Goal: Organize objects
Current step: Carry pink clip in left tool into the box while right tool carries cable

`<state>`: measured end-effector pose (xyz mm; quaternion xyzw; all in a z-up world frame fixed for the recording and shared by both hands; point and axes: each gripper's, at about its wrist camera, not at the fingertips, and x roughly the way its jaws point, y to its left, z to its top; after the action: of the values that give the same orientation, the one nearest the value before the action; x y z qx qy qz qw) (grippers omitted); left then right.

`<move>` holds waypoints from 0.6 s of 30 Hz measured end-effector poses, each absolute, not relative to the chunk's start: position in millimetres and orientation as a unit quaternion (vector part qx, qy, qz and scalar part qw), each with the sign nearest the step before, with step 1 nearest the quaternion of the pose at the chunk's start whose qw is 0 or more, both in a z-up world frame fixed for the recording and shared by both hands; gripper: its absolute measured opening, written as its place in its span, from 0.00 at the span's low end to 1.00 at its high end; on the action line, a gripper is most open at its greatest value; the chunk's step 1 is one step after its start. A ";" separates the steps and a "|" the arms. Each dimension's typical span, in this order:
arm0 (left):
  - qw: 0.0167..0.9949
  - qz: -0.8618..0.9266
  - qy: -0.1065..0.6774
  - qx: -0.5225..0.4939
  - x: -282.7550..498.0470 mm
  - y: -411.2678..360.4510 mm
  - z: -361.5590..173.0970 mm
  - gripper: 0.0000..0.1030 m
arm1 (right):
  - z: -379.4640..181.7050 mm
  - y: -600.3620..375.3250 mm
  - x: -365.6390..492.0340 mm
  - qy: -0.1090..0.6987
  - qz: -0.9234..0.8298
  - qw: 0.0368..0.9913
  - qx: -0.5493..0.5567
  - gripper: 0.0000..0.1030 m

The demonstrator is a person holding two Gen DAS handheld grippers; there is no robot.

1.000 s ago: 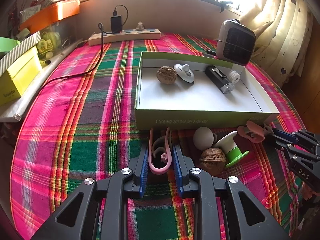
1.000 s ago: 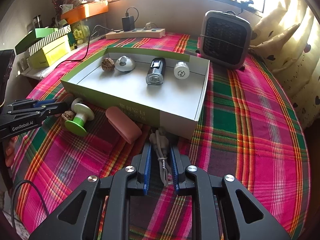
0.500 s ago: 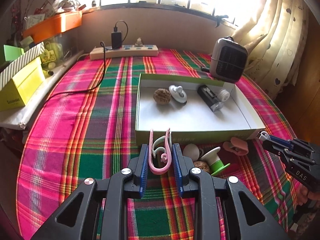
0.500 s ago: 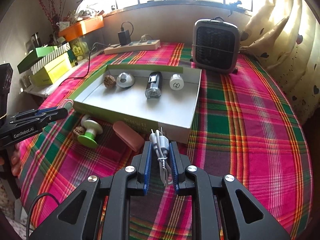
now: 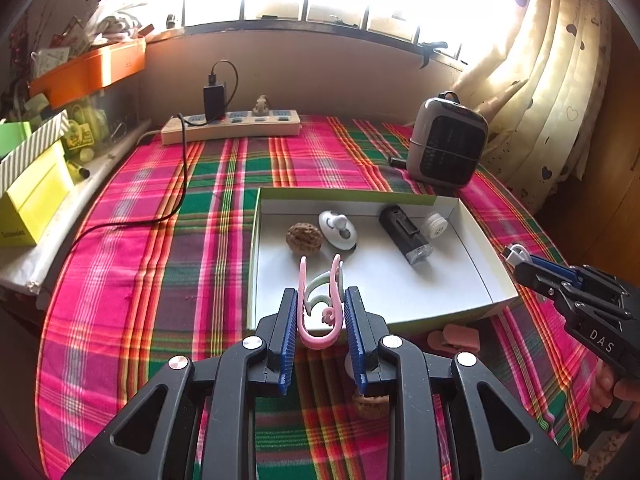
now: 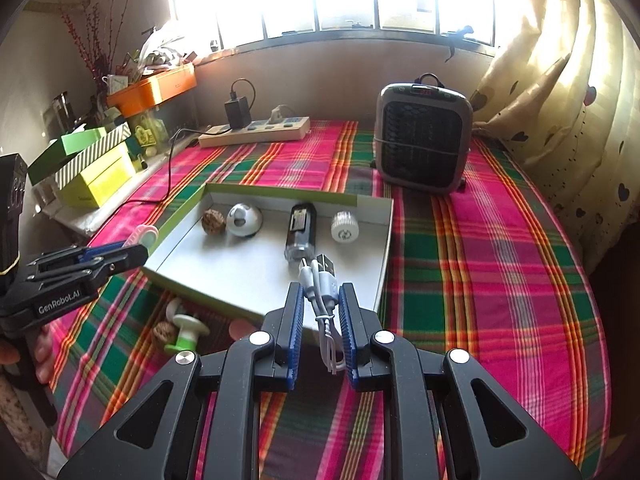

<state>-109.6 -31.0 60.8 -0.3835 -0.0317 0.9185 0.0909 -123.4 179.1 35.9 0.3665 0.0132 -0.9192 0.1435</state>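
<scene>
My left gripper (image 5: 321, 312) is shut on a pink clip (image 5: 318, 332) with a pale green clip (image 5: 318, 286) inside it, held above the near edge of the white box (image 5: 486, 276). My right gripper (image 6: 320, 308) is shut on a coiled white USB cable (image 6: 320, 284), held above the box's near right corner (image 6: 384, 248). The box holds a walnut (image 5: 304, 238), a white knob (image 5: 338, 230), a black device (image 5: 406, 232) and a white cap (image 5: 434, 226). A pink eraser (image 5: 454, 338), another walnut (image 6: 164, 332) and a green-and-white spool (image 6: 186, 330) lie on the cloth before the box.
A grey heater (image 6: 422, 140) stands behind the box at the right. A power strip (image 5: 230, 126) with a black charger and cord lies at the back. Yellow and green boxes (image 5: 30, 184) and an orange tray (image 5: 90, 70) are on the left ledge. Curtain at right.
Both grippers have risen from the tablecloth with their objects and moved forward, so they now hang over the box's near edge.
</scene>
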 end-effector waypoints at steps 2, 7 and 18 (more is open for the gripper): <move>0.090 0.918 -0.033 -0.384 -113.2 -30.5 61.1 0.21 | 37.2 176.9 -128.9 0.011 -0.919 0.142 0.367 0.18; 0.088 0.917 -0.028 -0.389 -127.9 -27.9 58.2 0.21 | 37.2 170.7 -145.1 0.013 -0.917 0.139 0.372 0.18; 0.079 0.910 -0.021 -0.406 -156.8 -26.2 40.6 0.21 | 19.1 166.2 -187.2 0.006 -0.907 0.119 0.404 0.18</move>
<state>-156.8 -26.2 40.6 -0.4063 -0.0214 0.9100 0.0794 -187.2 166.2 19.1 0.4044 0.0060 -0.9068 0.1191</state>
